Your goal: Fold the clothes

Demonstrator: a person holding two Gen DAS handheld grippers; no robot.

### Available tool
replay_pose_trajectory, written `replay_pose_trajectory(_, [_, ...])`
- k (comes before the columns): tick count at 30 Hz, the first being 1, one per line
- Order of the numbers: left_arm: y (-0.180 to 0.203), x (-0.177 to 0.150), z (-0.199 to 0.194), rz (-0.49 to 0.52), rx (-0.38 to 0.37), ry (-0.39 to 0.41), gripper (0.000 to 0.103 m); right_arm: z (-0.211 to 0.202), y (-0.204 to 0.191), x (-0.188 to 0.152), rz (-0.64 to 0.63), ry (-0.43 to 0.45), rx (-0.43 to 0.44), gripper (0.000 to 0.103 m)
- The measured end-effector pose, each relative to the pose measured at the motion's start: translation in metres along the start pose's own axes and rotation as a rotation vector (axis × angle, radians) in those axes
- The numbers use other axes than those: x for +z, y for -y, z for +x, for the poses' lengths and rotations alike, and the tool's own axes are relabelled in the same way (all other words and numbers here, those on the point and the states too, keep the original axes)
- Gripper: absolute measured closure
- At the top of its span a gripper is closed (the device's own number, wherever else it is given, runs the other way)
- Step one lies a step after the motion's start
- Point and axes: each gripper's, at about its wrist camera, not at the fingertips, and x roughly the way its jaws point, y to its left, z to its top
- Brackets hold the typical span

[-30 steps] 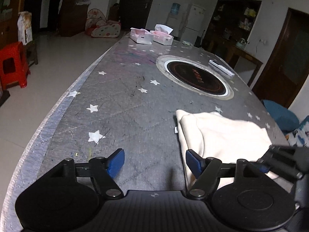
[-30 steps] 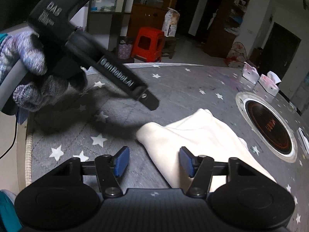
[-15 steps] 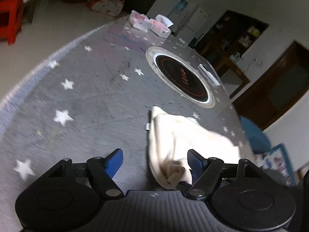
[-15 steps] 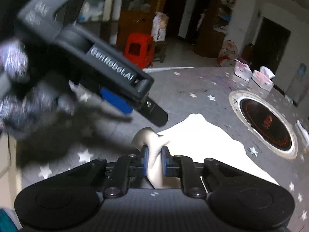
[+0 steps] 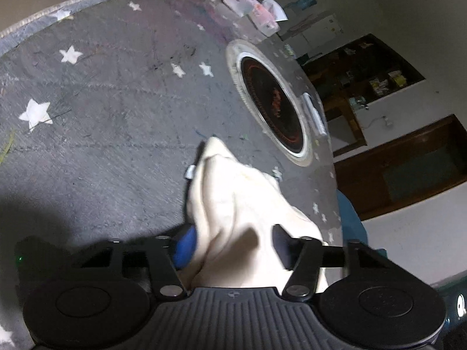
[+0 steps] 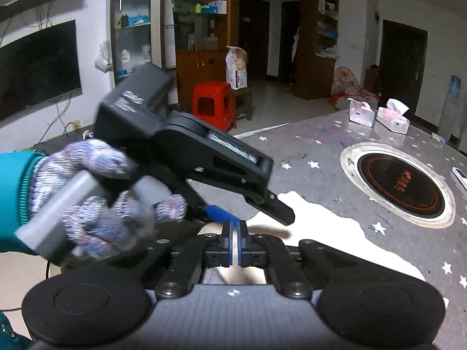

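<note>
A cream garment lies on the grey star-print table, bunched and lifted at its near end. In the left wrist view my left gripper stands open astride that bunched edge; cloth fills most of the gap and touches the blue left pad. The right wrist view shows my right gripper shut on a corner of the garment. Just beyond it is the left gripper, held by a gloved hand.
A round black hob is set into the table beyond the garment. Two tissue boxes stand at the far side, and a white bar lies beside the hob. The table's rim curves at the left. A red stool stands on the floor.
My right gripper has shut on the garment's corner and lifted it. My left gripper has swung right, over the garment's edge, and its fingers have narrowed slightly around the cloth.
</note>
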Motion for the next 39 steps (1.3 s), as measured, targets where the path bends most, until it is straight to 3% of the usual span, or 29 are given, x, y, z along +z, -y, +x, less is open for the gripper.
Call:
replay_pose_trajectory(4, [-0.003, 0.0, 0.001, 0.007, 0.023, 0.008, 0.079, -0.004, 0.011, -0.008, 0.033, -0.015, -0.023, 0.096])
replay_pose_trajectory(6, [-0.006, 0.001, 0.001, -0.002, 0.028, 0.008, 0.085, -0.005, 0.019, -0.012, 0.044, -0.029, -0.047, 0.095])
replay_pose_trajectory(9, [-0.003, 0.002, 0.0, -0.006, 0.025, 0.01, 0.087, -0.006, 0.027, -0.017, 0.054, -0.043, -0.064, 0.078])
replay_pose_trajectory(11, [0.001, 0.003, -0.002, 0.0, 0.026, 0.014, 0.088, -0.005, 0.026, -0.018, 0.033, -0.039, -0.063, 0.054])
replay_pose_trajectory(13, [0.005, 0.004, -0.004, 0.002, 0.027, 0.015, 0.089, 0.001, 0.015, -0.018, -0.021, -0.042, -0.043, 0.046])
replay_pose_trajectory(17, [0.013, 0.008, -0.006, -0.006, 0.01, 0.005, 0.09, 0.019, -0.01, -0.019, -0.146, -0.053, -0.052, 0.039])
replay_pose_trajectory(21, [0.018, 0.011, -0.006, -0.001, -0.003, -0.008, 0.09, 0.039, -0.023, -0.019, -0.226, -0.063, -0.113, 0.045])
replay_pose_trajectory(23, [0.018, 0.012, -0.007, -0.002, -0.011, -0.006, 0.09, 0.046, -0.027, -0.019, -0.257, -0.067, -0.144, 0.067])
replay_pose_trajectory(28, [0.012, 0.013, -0.017, -0.019, -0.049, 0.028, 0.084, 0.033, -0.004, -0.012, -0.083, -0.035, -0.106, 0.084])
replay_pose_trajectory(31, [0.008, 0.014, -0.023, -0.029, -0.072, 0.048, 0.073, 0.021, 0.018, -0.009, 0.033, -0.006, -0.084, 0.085])
replay_pose_trajectory(32, [0.007, 0.014, -0.025, -0.033, -0.079, 0.055, 0.062, 0.018, 0.023, -0.009, 0.06, 0.0, -0.079, 0.086])
replay_pose_trajectory(39, [-0.003, 0.005, -0.021, -0.153, -0.183, 0.069, 0.046, 0.005, 0.035, -0.009, 0.126, 0.027, -0.066, 0.086])
